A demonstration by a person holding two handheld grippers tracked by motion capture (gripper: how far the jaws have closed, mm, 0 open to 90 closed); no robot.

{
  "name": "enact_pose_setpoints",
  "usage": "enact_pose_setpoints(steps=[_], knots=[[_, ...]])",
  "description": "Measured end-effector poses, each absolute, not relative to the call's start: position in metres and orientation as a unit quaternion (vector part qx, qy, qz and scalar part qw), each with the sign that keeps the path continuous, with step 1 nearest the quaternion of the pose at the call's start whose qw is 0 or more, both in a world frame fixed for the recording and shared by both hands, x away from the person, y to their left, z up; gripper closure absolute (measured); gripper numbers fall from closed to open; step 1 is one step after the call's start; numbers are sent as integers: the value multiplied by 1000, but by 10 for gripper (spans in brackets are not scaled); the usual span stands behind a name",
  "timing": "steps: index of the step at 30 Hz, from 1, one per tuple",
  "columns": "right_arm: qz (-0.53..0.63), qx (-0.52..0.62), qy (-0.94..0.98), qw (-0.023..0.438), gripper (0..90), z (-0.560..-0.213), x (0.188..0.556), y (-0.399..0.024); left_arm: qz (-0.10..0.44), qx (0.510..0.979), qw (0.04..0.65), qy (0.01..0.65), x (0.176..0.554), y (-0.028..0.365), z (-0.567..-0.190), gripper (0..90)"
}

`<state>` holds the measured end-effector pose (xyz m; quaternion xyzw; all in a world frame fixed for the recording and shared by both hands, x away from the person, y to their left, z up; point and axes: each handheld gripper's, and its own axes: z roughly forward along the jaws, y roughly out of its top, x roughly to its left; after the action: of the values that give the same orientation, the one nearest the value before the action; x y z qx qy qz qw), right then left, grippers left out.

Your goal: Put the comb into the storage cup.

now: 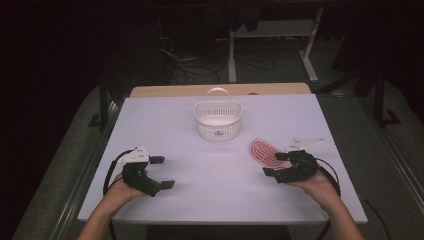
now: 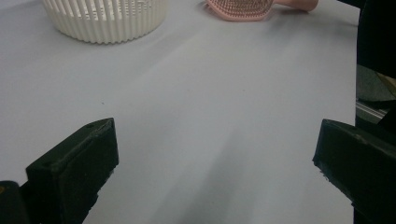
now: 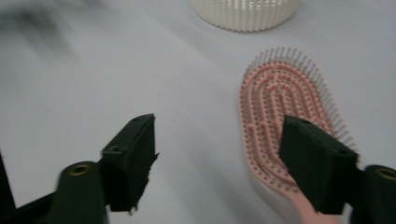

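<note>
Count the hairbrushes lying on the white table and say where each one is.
1. A pink hairbrush lies bristles up on the table's right side, just ahead of the right gripper and right of the white basket.

A pink hairbrush (image 1: 264,153) with an oval, slotted head lies flat on the white table (image 1: 210,165), bristles up. Its head points toward the far edge, its handle toward the near right. It rests right of centre.
</note>
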<state>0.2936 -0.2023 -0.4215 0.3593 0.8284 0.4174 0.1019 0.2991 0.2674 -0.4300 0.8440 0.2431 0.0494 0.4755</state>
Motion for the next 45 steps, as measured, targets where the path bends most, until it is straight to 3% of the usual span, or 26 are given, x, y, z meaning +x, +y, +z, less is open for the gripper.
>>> enact_pose_setpoints(steps=[5,8,24,45], knots=[[426,351,828,101,114,-425,293,-189,48,844,476,243,299,267,-430,0],[431,340,830,100,0,-428,293,-183,49,843,477,242,299,267,-430,0],[426,327,839,91,0,-437,293,-176,63,838,487,238,300,269,-434,0],[429,329,836,94,0,-420,299,-178,56,838,486,242,300,268,-435,0]])
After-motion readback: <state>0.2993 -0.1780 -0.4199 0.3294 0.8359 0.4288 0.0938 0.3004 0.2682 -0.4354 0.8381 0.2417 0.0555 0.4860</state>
